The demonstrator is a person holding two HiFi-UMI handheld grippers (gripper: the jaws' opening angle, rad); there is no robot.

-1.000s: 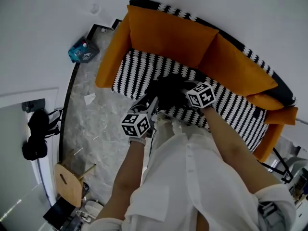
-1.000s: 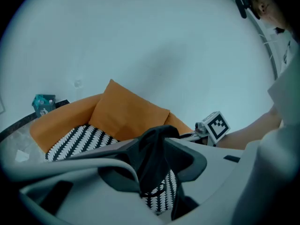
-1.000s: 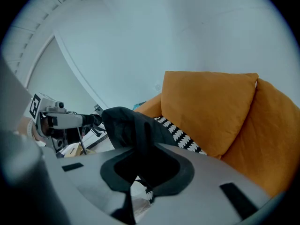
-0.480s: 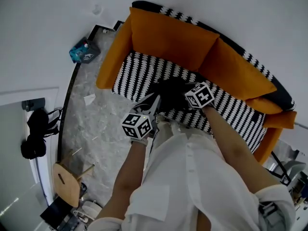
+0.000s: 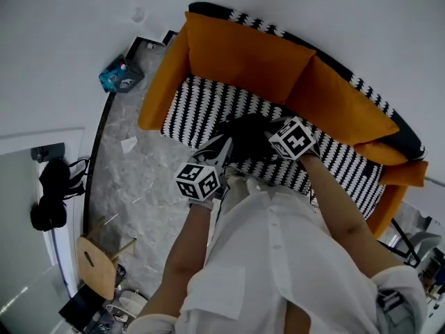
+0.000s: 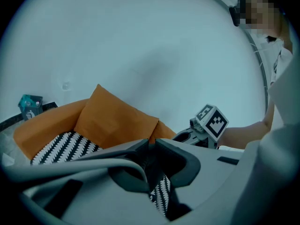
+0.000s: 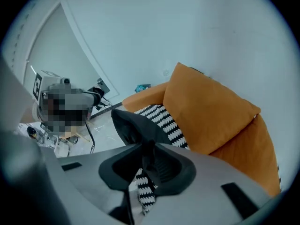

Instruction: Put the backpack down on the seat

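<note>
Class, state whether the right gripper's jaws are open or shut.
Shut: the right gripper pinches the black fabric of the backpack between its jaws.

Teal box (image 5: 119,75) by wall, wooden stool (image 5: 97,264) (round seat), paper scrap (image 5: 129,143)

Honestly there's nothing you can read here: the left marker cube (image 5: 197,181) and right marker cube (image 5: 293,138) only show black-and-white squares, and the teal box's (image 5: 119,76) print is too tiny.
</note>
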